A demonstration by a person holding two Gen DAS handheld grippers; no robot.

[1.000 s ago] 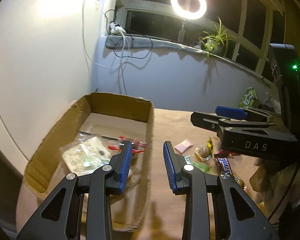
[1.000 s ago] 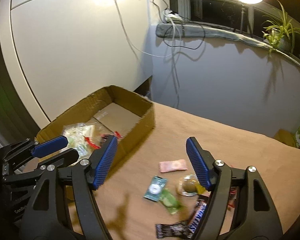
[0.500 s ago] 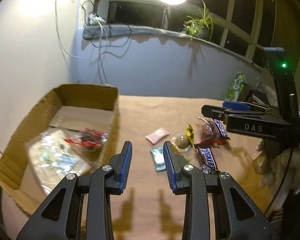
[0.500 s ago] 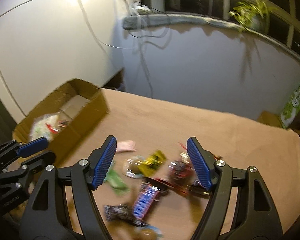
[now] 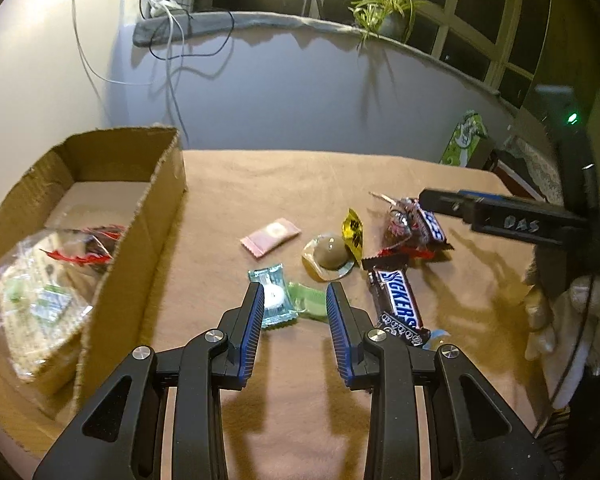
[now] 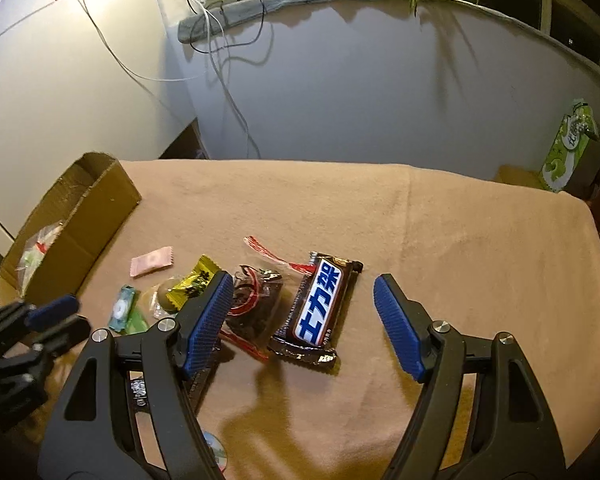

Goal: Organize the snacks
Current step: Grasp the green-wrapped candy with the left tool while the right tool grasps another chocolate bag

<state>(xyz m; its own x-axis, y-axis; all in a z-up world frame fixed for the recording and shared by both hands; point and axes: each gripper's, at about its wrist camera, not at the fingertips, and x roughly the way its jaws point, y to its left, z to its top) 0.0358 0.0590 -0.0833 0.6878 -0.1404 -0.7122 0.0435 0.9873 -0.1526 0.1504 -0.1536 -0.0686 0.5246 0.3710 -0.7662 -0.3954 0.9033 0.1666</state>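
While the snacks lie scattered on the cloth-covered table (image 6: 440, 240), just beside the cardboard box (image 5: 156, 216), neither gripper is holding anything. The left gripper (image 5: 295, 300) is seen with its jaws set narrow and empty, poised over a teal sachet (image 5: 272, 296) and a green wrapper (image 5: 310, 304). The right gripper (image 6: 304, 300) is held with jaws wide and empty, framing a dark chocolate bar (image 6: 318, 308) and a clear bag with red trim (image 6: 256, 304) that touches the bar's side. A bagged item (image 5: 40, 300) is already lying inside the box.

All these pieces are judged to be light, with slick, crinkly film that could slide between the pads. The chocolate bar is probably the stiffest, and is best gripped across its narrow width, near the middle. The flat sachets offer little height above the cloth, so an edge or crimped end would have to be pinched. The clear bag is soft and would likely sag if taken by a corner.
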